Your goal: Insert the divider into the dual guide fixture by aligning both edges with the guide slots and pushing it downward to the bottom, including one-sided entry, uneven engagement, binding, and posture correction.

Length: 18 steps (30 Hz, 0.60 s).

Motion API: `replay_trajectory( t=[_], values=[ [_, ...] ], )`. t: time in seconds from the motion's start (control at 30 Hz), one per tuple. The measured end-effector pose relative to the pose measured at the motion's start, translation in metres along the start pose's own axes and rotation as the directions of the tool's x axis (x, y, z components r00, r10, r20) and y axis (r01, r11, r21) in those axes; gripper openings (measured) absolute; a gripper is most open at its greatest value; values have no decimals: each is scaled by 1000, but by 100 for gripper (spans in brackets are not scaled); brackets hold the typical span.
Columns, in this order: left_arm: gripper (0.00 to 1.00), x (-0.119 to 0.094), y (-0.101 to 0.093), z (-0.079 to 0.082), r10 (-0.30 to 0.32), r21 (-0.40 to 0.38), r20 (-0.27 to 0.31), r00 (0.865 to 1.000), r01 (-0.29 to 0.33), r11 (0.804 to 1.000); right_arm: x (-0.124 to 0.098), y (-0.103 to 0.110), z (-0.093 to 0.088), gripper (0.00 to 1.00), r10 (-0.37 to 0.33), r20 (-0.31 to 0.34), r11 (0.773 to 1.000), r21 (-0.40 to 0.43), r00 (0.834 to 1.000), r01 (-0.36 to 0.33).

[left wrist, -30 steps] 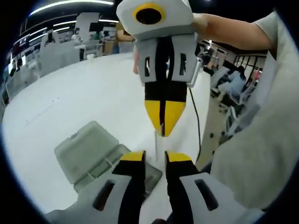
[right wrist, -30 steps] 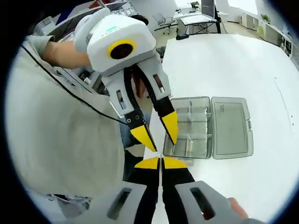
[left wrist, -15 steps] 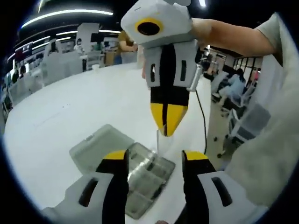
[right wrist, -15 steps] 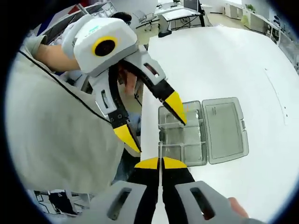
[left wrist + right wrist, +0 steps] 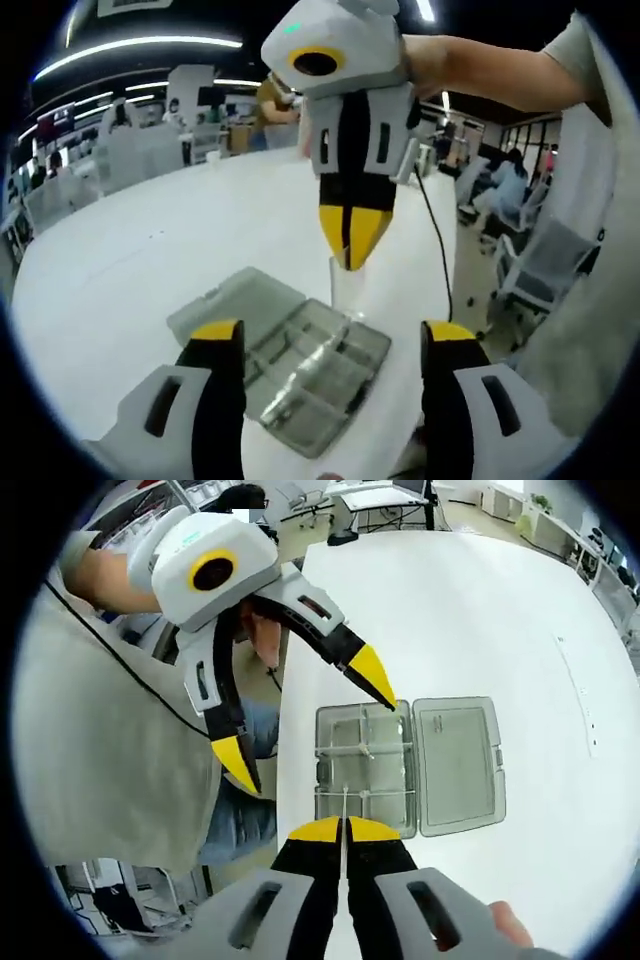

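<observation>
A clear plastic compartment box (image 5: 305, 362) lies on the white table with its lid (image 5: 228, 303) folded open beside it. My right gripper (image 5: 352, 262) comes down from above, shut on a thin clear divider (image 5: 343, 290) that hangs upright just over the box's near side. My left gripper (image 5: 332, 336) stands wide open, one jaw on each side of the box, touching nothing. In the right gripper view the right gripper (image 5: 343, 830) pinches the divider (image 5: 344, 802), seen edge-on, above the box (image 5: 362, 765). The open left gripper (image 5: 305, 718) reaches in from the left.
The white table (image 5: 480, 630) stretches wide beyond the box, whose near side lies close to the table edge. A person's grey shirt (image 5: 110, 760) and arms fill the left. Office chairs (image 5: 535, 280) and desks stand past the table edge.
My left gripper's jaws have spread from nearly closed around the divider to wide open. The right gripper keeps the divider, and both views now look more squarely over the box.
</observation>
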<state>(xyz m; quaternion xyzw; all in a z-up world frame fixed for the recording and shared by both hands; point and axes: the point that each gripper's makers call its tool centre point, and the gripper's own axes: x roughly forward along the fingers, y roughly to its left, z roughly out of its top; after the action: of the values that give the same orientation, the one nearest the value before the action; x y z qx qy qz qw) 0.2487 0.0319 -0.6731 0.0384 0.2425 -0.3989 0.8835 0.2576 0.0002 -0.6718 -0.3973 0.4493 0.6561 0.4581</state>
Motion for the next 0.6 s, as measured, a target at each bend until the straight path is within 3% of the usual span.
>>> replay_trajectory(
  t=[0.23, 0.6],
  values=[
    [78, -4, 6, 1, 39, -29, 31, 999, -38, 999, 8, -1, 5, 0, -23, -20, 1000, -13, 1000, 23],
    [82, -10, 6, -11, 75, -47, 38, 996, -74, 996, 18, -3, 10, 0, -40, -44, 998, -40, 998, 38]
  ],
)
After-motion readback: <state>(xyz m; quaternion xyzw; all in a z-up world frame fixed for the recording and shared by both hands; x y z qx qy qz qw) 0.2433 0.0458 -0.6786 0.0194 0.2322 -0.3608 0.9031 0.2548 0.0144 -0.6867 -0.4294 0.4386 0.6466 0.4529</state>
